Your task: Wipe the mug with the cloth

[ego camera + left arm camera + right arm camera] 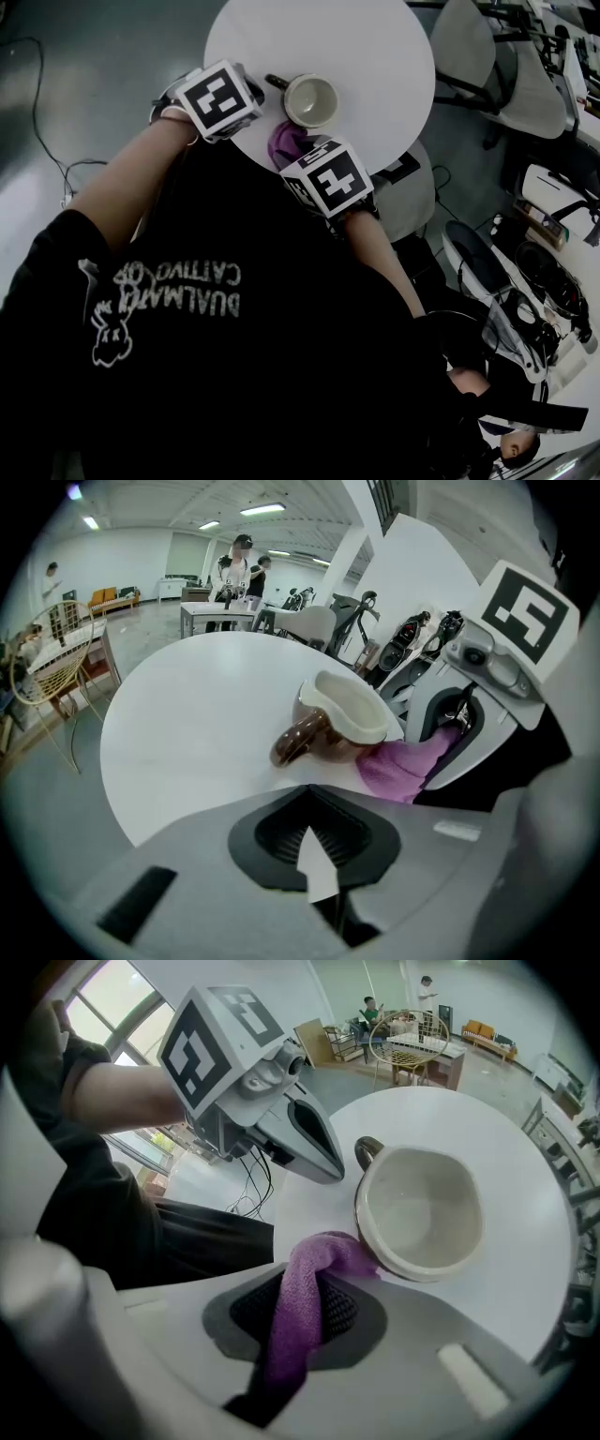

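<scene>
A round white table [375, 42] carries a glazed ceramic mug [311, 99], cream inside, brown outside. The right claw [292, 1330] grasps a fuzzy purple cloth [309, 1269] touching the mug's near side. The left claw [314, 860], clenched and empty, sits just left of it.

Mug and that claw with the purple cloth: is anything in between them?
Nothing visible. The right claw grips the purple cloth, whose free end seems to touch the mug at its side. The shut left claw sits off by the handle.
</scene>
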`<state>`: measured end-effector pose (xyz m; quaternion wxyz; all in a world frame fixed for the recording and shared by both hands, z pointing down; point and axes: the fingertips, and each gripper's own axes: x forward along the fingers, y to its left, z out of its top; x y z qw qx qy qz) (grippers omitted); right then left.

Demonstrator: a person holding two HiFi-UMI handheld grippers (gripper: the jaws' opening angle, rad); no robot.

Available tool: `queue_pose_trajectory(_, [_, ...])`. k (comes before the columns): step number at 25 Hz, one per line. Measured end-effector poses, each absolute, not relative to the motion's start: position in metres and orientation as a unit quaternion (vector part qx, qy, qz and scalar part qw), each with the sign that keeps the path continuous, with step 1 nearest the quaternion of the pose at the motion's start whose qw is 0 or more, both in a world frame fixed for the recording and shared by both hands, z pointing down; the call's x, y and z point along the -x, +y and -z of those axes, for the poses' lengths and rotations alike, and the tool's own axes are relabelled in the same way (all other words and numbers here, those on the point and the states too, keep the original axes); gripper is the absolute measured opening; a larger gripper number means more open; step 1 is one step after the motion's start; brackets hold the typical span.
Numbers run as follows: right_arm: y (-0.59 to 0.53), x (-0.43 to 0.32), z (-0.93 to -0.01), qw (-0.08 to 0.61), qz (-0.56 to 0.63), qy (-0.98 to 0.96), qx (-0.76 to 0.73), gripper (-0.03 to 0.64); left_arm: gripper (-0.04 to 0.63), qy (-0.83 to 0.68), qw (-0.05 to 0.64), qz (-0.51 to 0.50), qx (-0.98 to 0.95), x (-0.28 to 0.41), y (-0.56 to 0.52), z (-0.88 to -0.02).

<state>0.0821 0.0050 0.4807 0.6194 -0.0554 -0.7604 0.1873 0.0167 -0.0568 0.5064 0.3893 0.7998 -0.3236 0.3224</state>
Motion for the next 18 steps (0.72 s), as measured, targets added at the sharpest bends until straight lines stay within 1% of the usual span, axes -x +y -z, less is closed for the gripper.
queue_pose_trajectory(11, [0.007, -0.049, -0.473, 0.602, -0.182, -0.775, 0.057, 0.055, 0.003, -0.346, 0.402, -0.31, -0.789, 0.004, -0.038, -0.506])
queue_pose_trajectory(18, [-0.003, -0.026, -0.462, 0.583, -0.209, -0.785, 0.011, 0.055, 0.003, -0.359, 0.411, -0.302, -0.782, 0.014, -0.026, -0.504])
